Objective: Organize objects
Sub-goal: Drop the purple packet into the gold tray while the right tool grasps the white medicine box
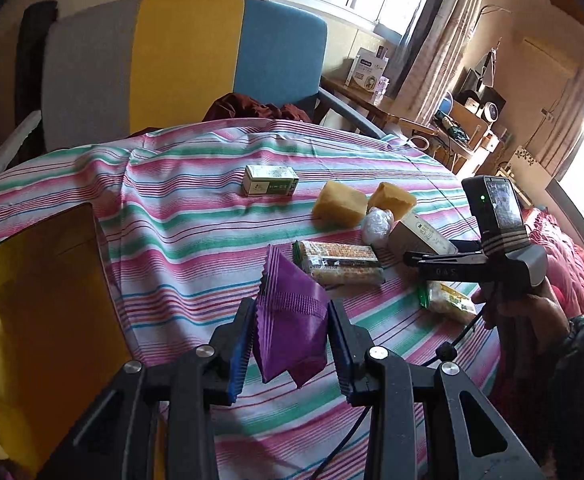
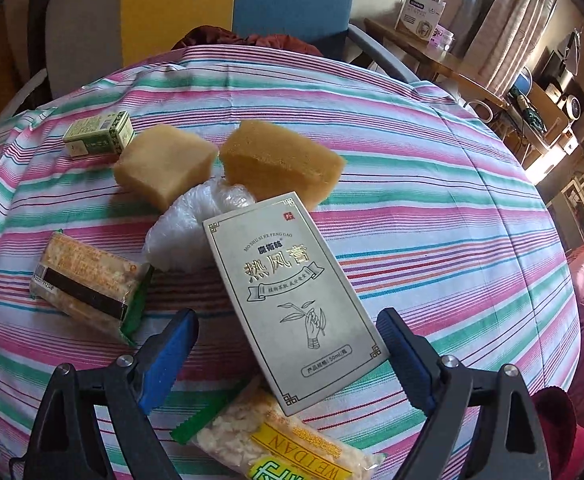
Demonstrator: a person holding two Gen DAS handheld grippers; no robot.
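Note:
My left gripper [image 1: 291,320] is shut on a purple crinkle-edged packet [image 1: 288,312], held above the striped cloth [image 1: 172,240]. My right gripper [image 2: 288,320] stands open, pointing down over a grey carton with gold print [image 2: 292,300]. The carton lies between its fingers, and neither pad presses on it. Around the carton lie two yellow sponges [image 2: 164,164] [image 2: 280,160], a crumpled white plastic bag [image 2: 188,232], a small green box [image 2: 100,134] and two cracker packets [image 2: 88,284] [image 2: 284,440].
An open brown-walled box [image 1: 44,280] with yellow things inside stands at the table's left edge. Behind the table is a chair [image 1: 188,60] with a grey, yellow and blue back. A person's hand [image 1: 532,312] holds the right gripper at the right.

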